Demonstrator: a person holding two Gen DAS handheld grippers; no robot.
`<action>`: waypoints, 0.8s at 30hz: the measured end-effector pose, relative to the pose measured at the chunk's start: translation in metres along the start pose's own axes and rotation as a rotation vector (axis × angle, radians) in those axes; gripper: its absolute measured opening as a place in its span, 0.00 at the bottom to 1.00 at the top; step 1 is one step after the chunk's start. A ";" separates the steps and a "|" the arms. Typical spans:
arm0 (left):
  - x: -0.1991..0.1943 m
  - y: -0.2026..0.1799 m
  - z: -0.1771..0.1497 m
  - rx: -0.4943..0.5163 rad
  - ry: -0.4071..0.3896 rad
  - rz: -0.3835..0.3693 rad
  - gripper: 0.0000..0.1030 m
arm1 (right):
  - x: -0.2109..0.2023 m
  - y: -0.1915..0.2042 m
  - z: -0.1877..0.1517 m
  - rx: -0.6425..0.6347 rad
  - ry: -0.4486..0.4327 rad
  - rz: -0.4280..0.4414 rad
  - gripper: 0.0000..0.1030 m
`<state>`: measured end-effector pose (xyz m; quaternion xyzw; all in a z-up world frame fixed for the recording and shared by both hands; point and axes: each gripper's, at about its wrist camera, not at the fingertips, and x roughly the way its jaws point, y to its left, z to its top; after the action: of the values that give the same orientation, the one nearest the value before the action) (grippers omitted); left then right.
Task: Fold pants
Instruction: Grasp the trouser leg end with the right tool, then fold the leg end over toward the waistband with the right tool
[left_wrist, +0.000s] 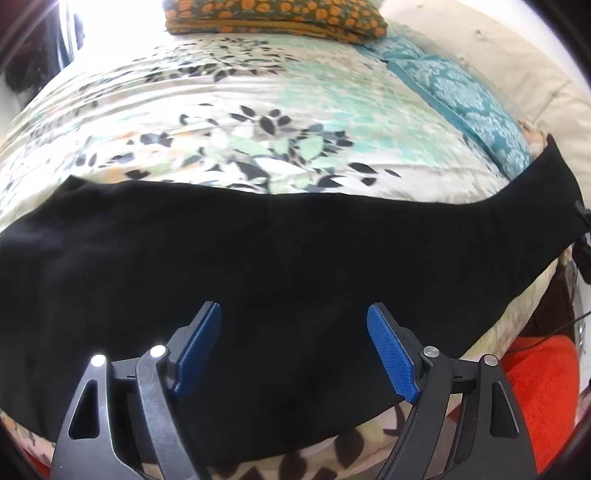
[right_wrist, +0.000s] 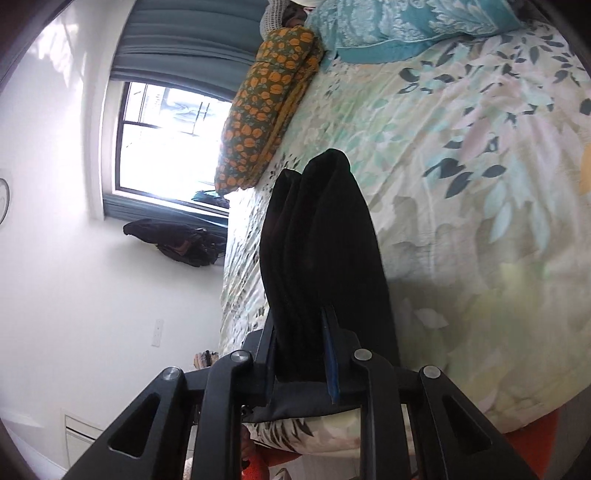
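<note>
Black pants (left_wrist: 258, 258) lie stretched left to right across the floral bed cover (left_wrist: 258, 110), close to the bed's near edge. My left gripper (left_wrist: 293, 308) hovers over their middle, open, with its blue pads (left_wrist: 391, 354) wide apart and nothing between them. The pants' right end (left_wrist: 554, 177) rises off the bed toward the picture's right edge. In the right wrist view my right gripper (right_wrist: 299, 317) is shut on a bunched end of the pants (right_wrist: 321, 229). That fabric runs forward from the jaws in folds above the bed cover (right_wrist: 480, 184).
A folded orange-patterned blanket (left_wrist: 273, 14) and a teal pillow (left_wrist: 461, 92) lie at the far side of the bed. Red fabric (left_wrist: 535, 387) shows below the bed's near edge. Beyond the bed are a window (right_wrist: 166, 136) and dark clothing hanging (right_wrist: 173, 240).
</note>
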<state>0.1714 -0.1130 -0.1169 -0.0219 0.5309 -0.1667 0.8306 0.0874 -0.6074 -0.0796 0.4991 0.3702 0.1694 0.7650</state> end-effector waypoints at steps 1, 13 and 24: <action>-0.010 0.015 -0.002 -0.034 -0.010 0.000 0.81 | 0.017 0.015 -0.009 -0.007 0.015 0.030 0.21; -0.073 0.160 -0.058 -0.353 -0.134 0.064 0.81 | 0.270 0.088 -0.176 -0.058 0.291 0.027 0.21; -0.072 0.170 -0.058 -0.376 -0.144 0.015 0.81 | 0.325 0.140 -0.253 -0.561 0.393 -0.299 0.64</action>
<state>0.1352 0.0773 -0.1154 -0.1845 0.4920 -0.0564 0.8490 0.1342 -0.1795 -0.1420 0.1683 0.5179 0.2433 0.8026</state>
